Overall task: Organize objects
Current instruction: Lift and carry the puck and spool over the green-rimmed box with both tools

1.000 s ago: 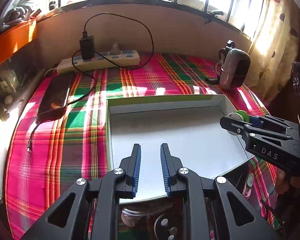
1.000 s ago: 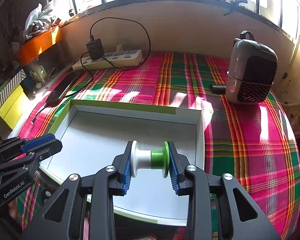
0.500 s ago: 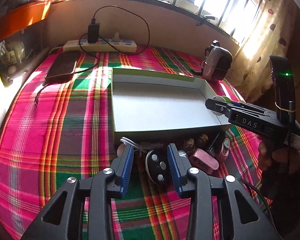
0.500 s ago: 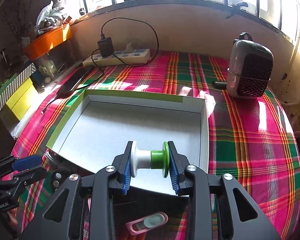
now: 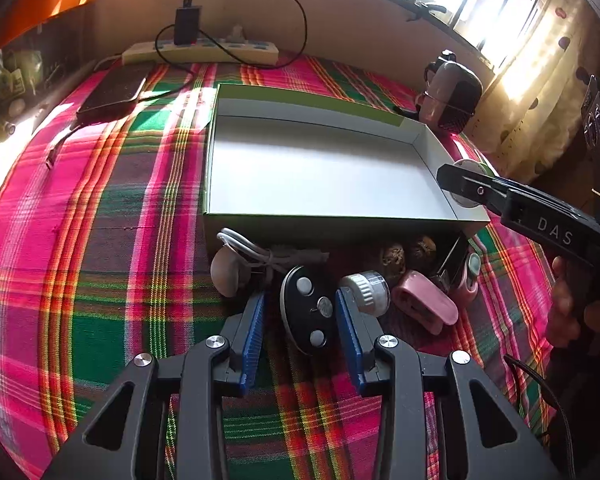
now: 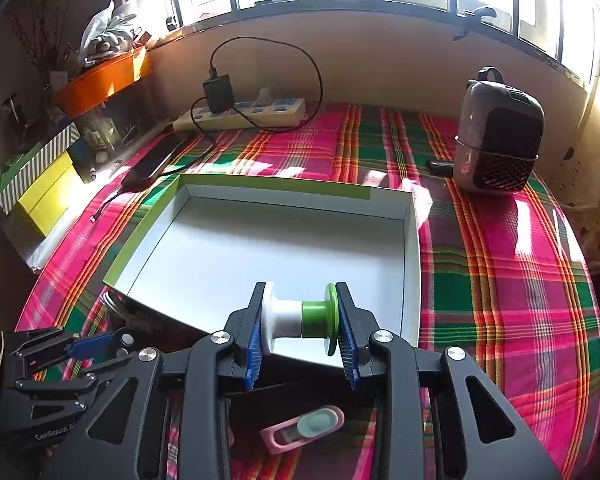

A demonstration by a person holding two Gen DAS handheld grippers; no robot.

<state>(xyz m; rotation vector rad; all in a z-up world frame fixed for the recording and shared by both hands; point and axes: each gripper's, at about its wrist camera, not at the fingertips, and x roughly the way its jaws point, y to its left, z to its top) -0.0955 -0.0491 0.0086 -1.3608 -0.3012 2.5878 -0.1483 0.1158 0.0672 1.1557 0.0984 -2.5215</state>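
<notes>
A shallow white box [image 5: 320, 176] with a green rim lies on the plaid cloth; it also shows in the right wrist view [image 6: 260, 248]. My right gripper [image 6: 300, 320] is shut on a white-and-green spool [image 6: 298, 318], held over the box's near right corner; the spool [image 5: 470, 168] also shows in the left wrist view. My left gripper [image 5: 298, 312] is open, its fingers on either side of a black remote fob [image 5: 308, 310] in front of the box. Beside it lie a white cable [image 5: 256, 252], a clear capped vial [image 5: 368, 292] and a pink case [image 5: 424, 306].
A power strip [image 6: 244, 114] with a charger and a phone [image 5: 114, 94] lie at the back left. A small grey heater [image 6: 498, 138] stands back right. Two walnuts [image 5: 408, 254] and a pink clip [image 6: 304, 426] lie by the box's front wall. Shelves line the left edge.
My left gripper drew back from over the box, dropped to the objects in front of it and opened around the black fob. My right gripper pulled back slightly, still holding the spool.
</notes>
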